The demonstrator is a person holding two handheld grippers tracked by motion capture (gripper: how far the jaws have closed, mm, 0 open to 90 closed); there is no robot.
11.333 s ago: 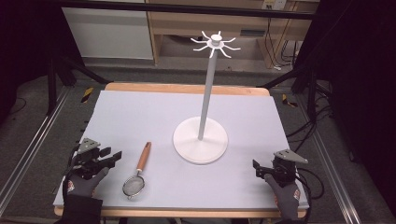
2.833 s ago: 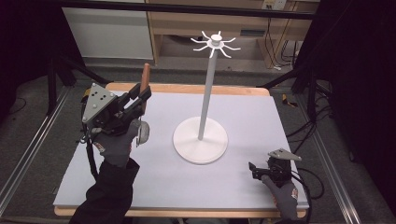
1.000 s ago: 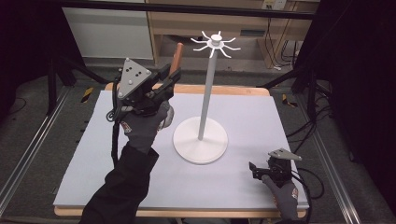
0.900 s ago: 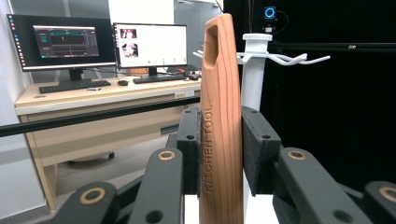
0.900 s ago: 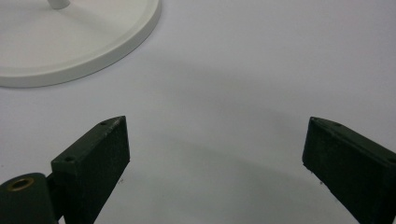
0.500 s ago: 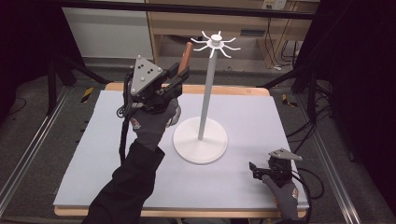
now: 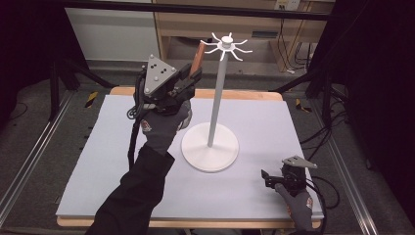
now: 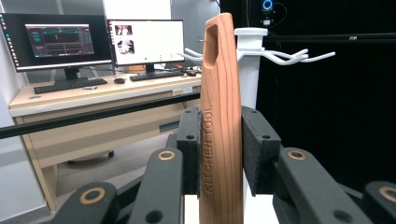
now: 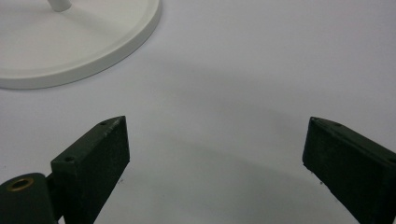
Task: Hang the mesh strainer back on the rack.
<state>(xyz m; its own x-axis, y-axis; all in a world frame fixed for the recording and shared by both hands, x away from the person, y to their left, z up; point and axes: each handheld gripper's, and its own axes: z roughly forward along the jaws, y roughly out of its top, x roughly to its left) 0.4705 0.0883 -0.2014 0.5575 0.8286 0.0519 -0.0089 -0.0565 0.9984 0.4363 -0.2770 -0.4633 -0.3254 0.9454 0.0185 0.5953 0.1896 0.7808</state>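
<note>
Item: left gripper clamped wooden strainer handle at hook stand's nine o'clock; handle slot risked missing hook; right gripper stood wide, empty.

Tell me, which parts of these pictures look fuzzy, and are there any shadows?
Left gripper view: the wooden handle is sharp and the monitors behind are only slightly soft. Right gripper view: the black tongs cast a faint shadow on the pale mat. High view: the table is bright, the surroundings dark.

The high view is looking down and forward over the desk. The left gripper view is facing level, close behind its jaws; the right is tilting down, sharing the stand.
</note>
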